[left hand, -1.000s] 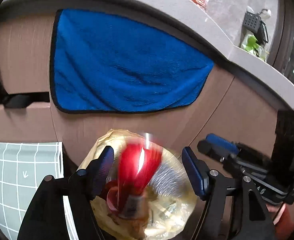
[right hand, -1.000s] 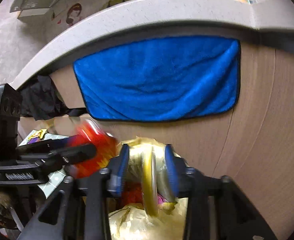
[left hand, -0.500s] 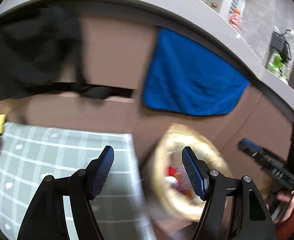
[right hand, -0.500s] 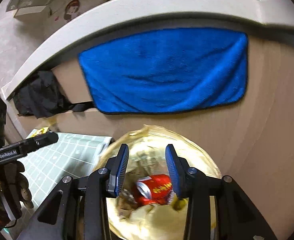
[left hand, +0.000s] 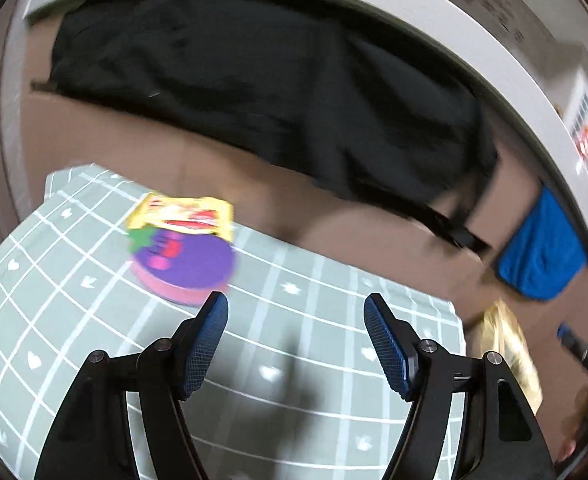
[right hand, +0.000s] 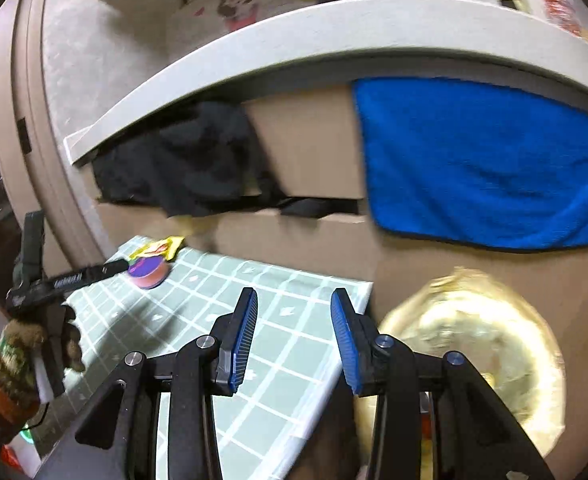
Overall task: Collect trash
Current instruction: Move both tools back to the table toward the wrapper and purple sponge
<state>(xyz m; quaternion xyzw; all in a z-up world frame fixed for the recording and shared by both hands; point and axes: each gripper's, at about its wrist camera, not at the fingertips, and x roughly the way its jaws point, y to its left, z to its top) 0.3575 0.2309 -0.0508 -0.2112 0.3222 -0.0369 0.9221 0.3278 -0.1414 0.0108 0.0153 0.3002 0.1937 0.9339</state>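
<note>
My left gripper [left hand: 296,320] hangs open and empty over a green checked tablecloth [left hand: 94,320]. Just beyond its left finger sits a round tub with a purple lid and pink side [left hand: 182,264]. A yellow snack wrapper [left hand: 182,218] lies behind the tub. My right gripper [right hand: 294,312] is also open with nothing between its fingers, over the table's right edge. The yellow trash bag [right hand: 474,340] gapes open to its right, off the table. In the right wrist view the left gripper [right hand: 114,268] reaches toward the tub [right hand: 150,270], held by a gloved hand [right hand: 34,344].
A wooden cabinet front [right hand: 310,148] rises behind the table, under a pale counter edge [right hand: 334,36]. A black cloth [left hand: 274,100] hangs from an open drawer and a blue towel [right hand: 486,164] hangs further right. The tablecloth [right hand: 286,360] ends at a corner beside the bag.
The left gripper let a red can fall into the bag, then swung left over the table toward the tub. The right gripper also shifted left, so the bag now lies to its right.
</note>
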